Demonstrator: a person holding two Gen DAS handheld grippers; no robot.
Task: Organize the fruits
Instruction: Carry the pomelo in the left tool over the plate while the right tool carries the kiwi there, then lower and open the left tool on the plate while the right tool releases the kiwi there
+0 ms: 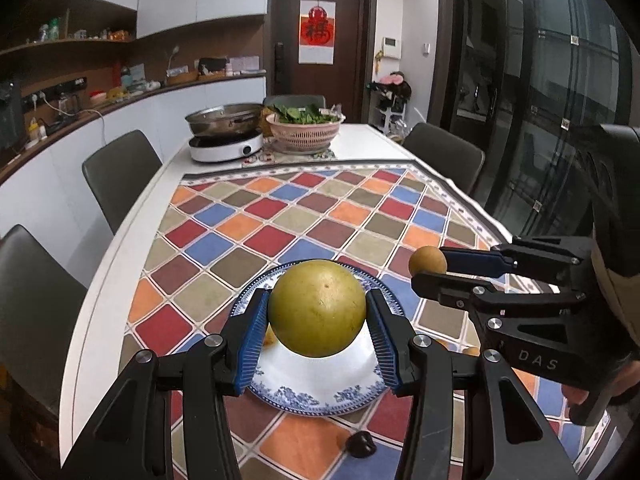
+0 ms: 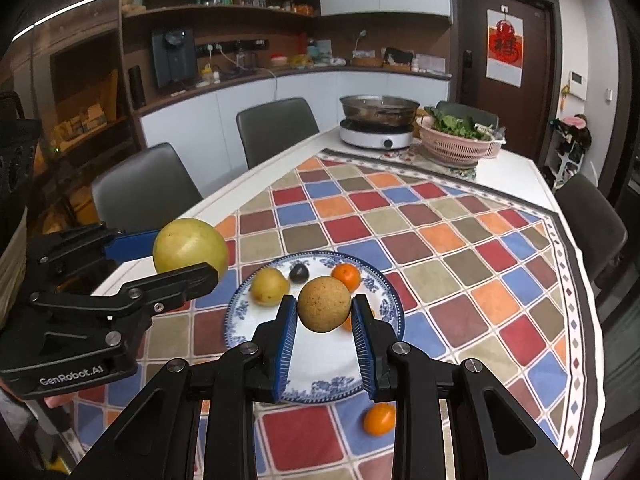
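My left gripper point(image 1: 317, 316) is shut on a large yellow-green round fruit point(image 1: 317, 307) and holds it above the blue-and-white plate point(image 1: 320, 396). My right gripper point(image 2: 324, 312) is shut on a small brown speckled round fruit point(image 2: 324, 304) above the same plate point(image 2: 320, 384). On the plate lie a yellow fruit point(image 2: 269, 286), a dark plum-like fruit point(image 2: 299, 273) and an orange point(image 2: 347, 276). Another orange point(image 2: 379, 419) lies on the cloth near the plate's front. A dark fruit point(image 1: 361, 444) lies on the cloth in the left wrist view.
A chequered cloth point(image 2: 460, 240) covers the near part of the white table. At the far end stand a hot pot on a cooker point(image 2: 378, 122) and a pink basket of greens point(image 2: 456, 138). Dark chairs point(image 2: 276, 128) line both sides.
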